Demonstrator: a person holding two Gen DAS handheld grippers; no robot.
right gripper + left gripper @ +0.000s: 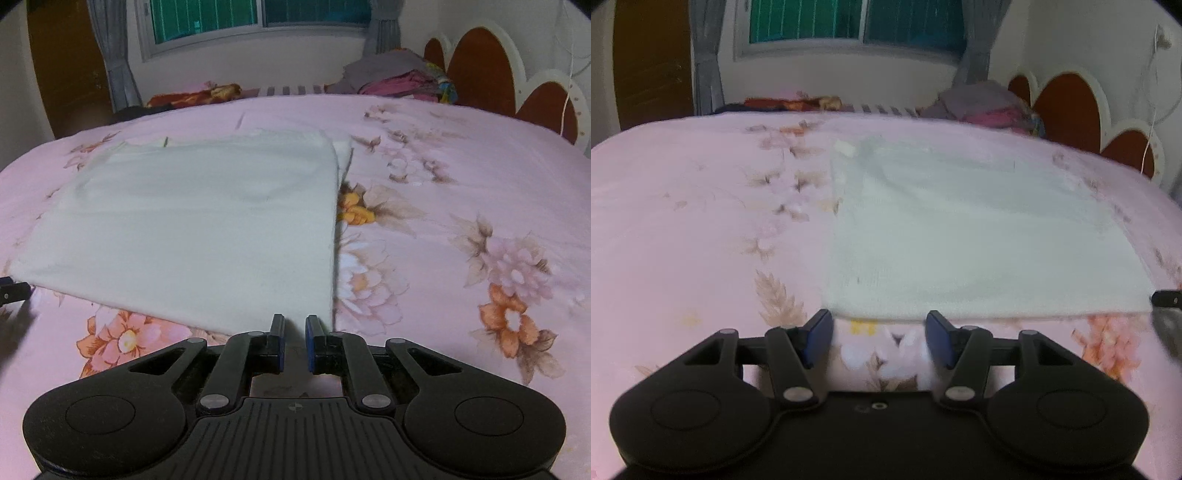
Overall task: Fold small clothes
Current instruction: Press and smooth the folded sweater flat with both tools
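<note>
A pale mint-white cloth lies flat on the pink floral bedspread, folded into a rectangle. It also shows in the right wrist view. My left gripper is open and empty, just short of the cloth's near left corner. My right gripper has its jaws a narrow gap apart with nothing between them, at the cloth's near right corner. The right gripper's tip shows at the right edge of the left wrist view; the left gripper's tip shows at the left edge of the right wrist view.
A heap of clothes lies at the far right of the bed by the scalloped headboard. A red-orange bundle lies at the far edge. A window with curtains is behind.
</note>
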